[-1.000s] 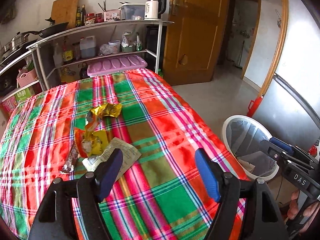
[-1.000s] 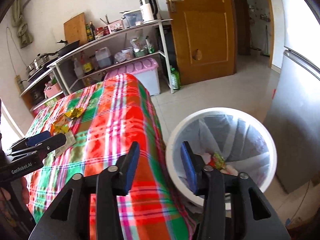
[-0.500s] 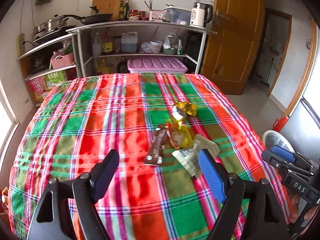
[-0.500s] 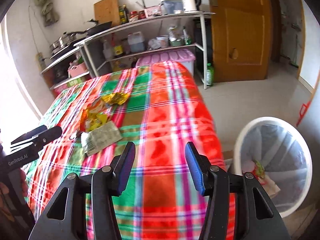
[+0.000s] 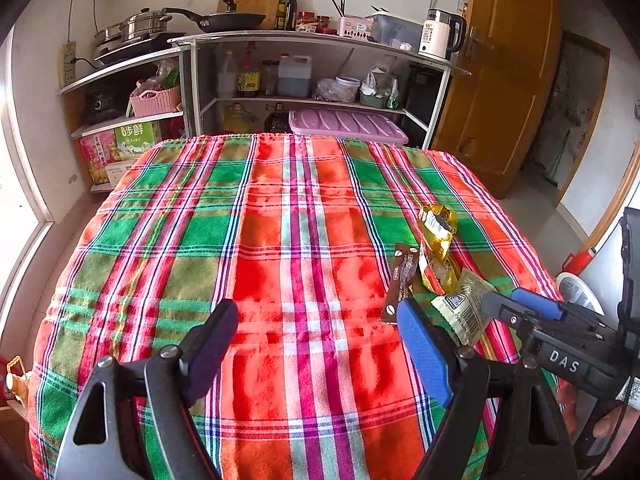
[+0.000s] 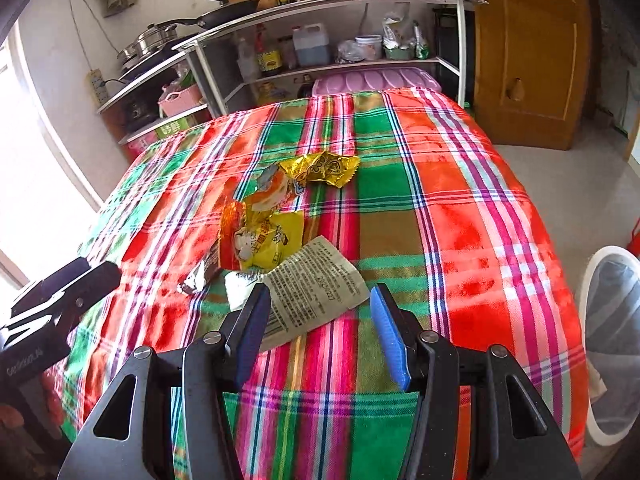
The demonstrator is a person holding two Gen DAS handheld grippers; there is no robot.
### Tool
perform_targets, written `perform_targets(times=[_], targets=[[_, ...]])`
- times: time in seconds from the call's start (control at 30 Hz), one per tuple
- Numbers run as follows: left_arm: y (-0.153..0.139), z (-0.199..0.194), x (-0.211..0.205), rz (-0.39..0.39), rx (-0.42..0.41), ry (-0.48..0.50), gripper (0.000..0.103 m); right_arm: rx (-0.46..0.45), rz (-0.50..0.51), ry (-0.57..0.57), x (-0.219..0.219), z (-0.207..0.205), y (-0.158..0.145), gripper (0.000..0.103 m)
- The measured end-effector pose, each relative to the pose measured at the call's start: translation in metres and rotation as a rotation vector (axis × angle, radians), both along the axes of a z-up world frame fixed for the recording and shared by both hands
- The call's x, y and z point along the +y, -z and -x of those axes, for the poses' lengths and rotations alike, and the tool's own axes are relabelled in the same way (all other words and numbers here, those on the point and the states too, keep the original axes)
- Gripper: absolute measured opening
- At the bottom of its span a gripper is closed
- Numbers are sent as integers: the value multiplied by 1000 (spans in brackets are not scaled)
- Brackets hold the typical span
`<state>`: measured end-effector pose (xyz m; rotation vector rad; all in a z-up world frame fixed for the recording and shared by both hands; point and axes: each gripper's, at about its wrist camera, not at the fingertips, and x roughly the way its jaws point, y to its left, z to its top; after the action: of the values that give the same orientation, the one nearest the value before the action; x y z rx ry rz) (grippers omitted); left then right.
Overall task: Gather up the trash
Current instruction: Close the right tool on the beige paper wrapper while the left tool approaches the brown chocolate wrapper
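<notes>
1. Since a second ago both grippers have swung away from the white trash bin and over the plaid tablecloth; the left jaws have just been opening, with nothing between them.
2. Left wrist view: the left gripper (image 5: 316, 332) hangs above the plaid tablecloth (image 5: 280, 216), its jaws spread and empty. The wrappers lie to its right: a brown coffee sachet (image 5: 402, 280), a yellow-orange snack bag (image 5: 438, 276) beside it, a gold wrapper (image 5: 436, 224) farther back, and a pale printed packet (image 5: 466, 304) nearest. The right gripper's tips (image 5: 520, 306) reach in just beside that packet. Only a sliver of the white trash bin (image 5: 580, 292) shows past the table edge.
3. Right wrist view: the right gripper (image 6: 318, 320) has its jaws apart, pinching nothing; the pale printed packet (image 6: 316, 284) lies flat between and just ahead of its blue pads (image 6: 390, 336). Behind it sit the yellow-orange snack bag (image 6: 264, 240), the coffee sachet (image 6: 200, 276) and the gold wrapper (image 6: 320, 168). The bin (image 6: 612, 340) stands on the floor at the right.
</notes>
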<state>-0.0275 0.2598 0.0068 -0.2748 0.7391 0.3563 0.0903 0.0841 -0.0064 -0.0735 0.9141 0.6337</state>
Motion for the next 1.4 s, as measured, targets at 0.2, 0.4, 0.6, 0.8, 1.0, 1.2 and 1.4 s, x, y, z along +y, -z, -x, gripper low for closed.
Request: perform_targets(times=[0.2,0.4,0.6,0.8,1.0,1.2,1.4], targets=[[3,-4,2,19,2,15,83,4,22,48,20,-11,-2,53],[7,-10,3,30,18,20,83,12,65,35,28,-9,5,61],[8,-14,1,32,22,27,83,38,92,43,15,-13,12,68],[10,-20,-2,31,32,40,83,66,40,90,-9,-7,10,68],[13,-27,-5,42,44,54,83,41,50,79,-8,2,12,69],[16,-30,-7,47,57,61,83,-16,90,-4,1,15,15,69],[18,-31,-9,49,61,67,83,-50,108,2,-12,26,10,69]])
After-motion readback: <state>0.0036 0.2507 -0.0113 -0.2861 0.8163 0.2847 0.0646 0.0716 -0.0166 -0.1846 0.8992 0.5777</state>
